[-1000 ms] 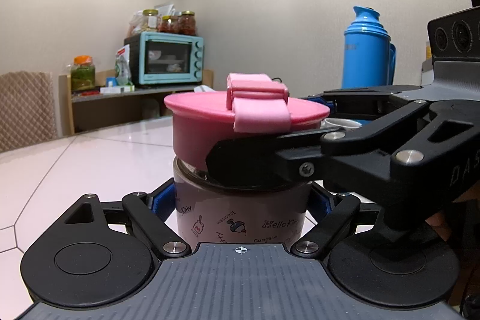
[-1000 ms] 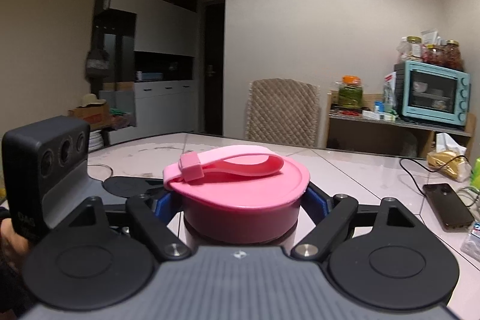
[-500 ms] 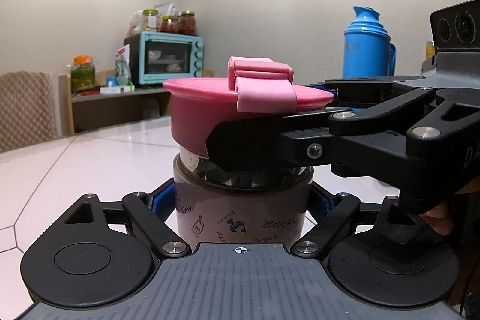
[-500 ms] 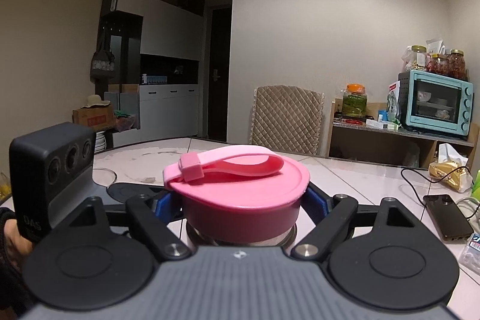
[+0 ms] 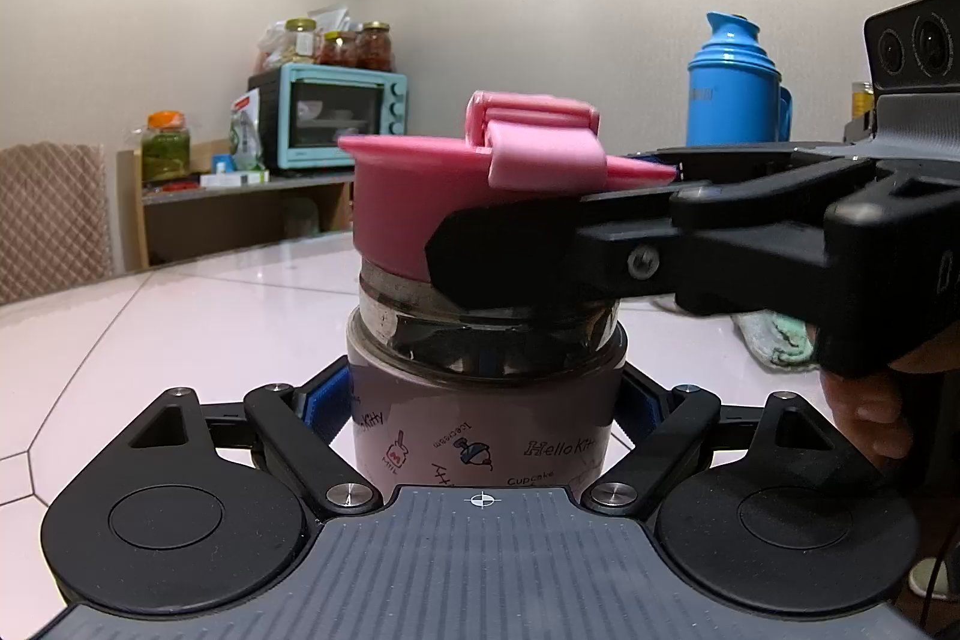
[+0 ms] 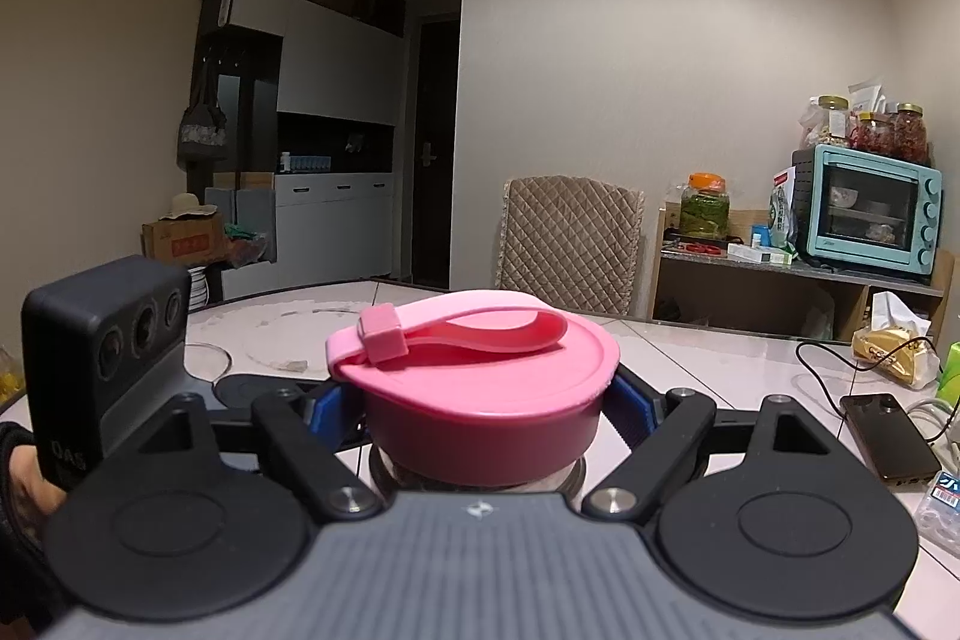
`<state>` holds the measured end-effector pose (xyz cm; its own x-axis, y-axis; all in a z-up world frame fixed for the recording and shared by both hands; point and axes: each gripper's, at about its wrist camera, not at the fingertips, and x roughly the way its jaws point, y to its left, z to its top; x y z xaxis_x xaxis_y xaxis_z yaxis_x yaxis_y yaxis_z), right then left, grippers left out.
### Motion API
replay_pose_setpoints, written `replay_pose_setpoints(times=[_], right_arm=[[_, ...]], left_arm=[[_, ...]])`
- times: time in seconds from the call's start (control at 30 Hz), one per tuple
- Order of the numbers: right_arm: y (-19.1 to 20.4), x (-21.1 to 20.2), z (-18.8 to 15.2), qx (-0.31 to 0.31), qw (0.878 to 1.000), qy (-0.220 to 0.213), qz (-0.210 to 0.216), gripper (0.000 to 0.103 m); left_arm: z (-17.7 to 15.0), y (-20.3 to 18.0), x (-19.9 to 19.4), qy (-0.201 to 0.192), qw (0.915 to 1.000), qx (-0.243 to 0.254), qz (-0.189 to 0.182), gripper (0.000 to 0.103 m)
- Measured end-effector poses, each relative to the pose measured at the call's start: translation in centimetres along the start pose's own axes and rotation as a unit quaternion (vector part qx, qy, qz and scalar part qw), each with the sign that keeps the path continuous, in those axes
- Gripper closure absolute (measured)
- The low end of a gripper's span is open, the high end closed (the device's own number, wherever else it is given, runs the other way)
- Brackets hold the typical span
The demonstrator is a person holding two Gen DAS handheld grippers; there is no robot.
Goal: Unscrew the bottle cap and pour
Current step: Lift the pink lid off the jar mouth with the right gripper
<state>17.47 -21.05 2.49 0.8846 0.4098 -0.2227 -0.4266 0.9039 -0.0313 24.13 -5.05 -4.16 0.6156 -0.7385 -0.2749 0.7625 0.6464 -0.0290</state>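
On the table (image 5: 180,316), the left gripper (image 5: 486,406) pinches the bottle (image 5: 486,430) upright while the right gripper (image 6: 486,400) clamps the cap (image 6: 480,388), tilted and lifted off the neck; a crooked pull could snag the rim and slop the contents.

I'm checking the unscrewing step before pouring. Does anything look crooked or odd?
Yes: the pink cap sits tilted, lifted off the bottle so the metal threaded neck shows. The right gripper clamps it. No spill visible.
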Motion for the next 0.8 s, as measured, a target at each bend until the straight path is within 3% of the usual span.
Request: replay_pose_setpoints(times=[0.8], right_arm=[[-0.1,-0.94,0.91,0.002,1.0,-0.017,-0.006,0.018]], left_arm=[[0.09,-0.06,0.07,0.0,1.0,0.0,0.0,0.013]])
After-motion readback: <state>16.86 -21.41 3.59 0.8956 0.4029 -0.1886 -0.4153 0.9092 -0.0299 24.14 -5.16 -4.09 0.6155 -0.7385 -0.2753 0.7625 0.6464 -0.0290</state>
